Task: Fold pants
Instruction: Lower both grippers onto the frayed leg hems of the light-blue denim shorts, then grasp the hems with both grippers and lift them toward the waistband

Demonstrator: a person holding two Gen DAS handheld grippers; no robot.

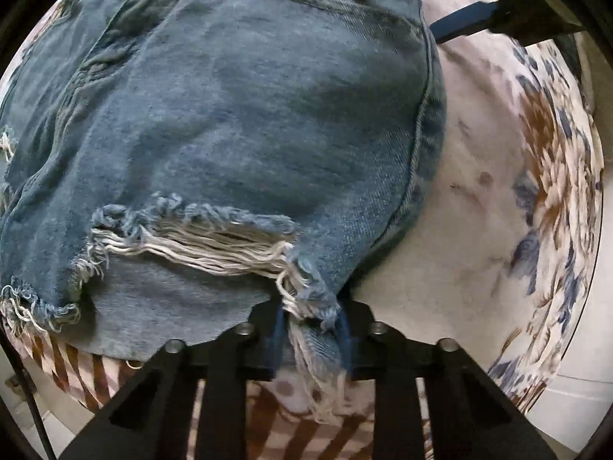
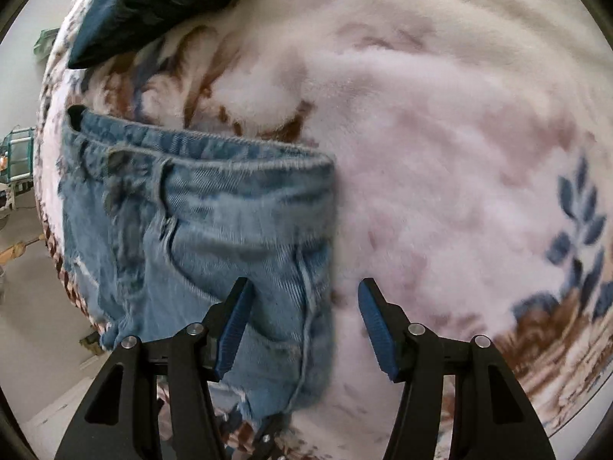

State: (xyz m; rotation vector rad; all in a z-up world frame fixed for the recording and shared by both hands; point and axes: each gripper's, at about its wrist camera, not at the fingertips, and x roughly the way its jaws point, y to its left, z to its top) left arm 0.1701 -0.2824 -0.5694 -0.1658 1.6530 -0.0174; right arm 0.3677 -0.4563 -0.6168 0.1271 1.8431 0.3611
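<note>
The left claw (image 1: 311, 327) is clamped on a frayed corner of the jeans (image 1: 230, 115), which lie on the flowered blanket (image 1: 498, 211) near its striped edge. Only the right camera shows the waistband (image 2: 214, 149), running crosswise, legs folded toward the edge. The right claw (image 2: 304, 326) hangs spread apart over the jeans' side seam. A dark cushion (image 2: 153, 4) lies beyond.

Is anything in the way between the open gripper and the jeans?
Nothing visible is. The right gripper is open just above the jeans, one finger over the denim and the other over the fuzzy blanket. The left gripper is shut on the frayed hem.
</note>
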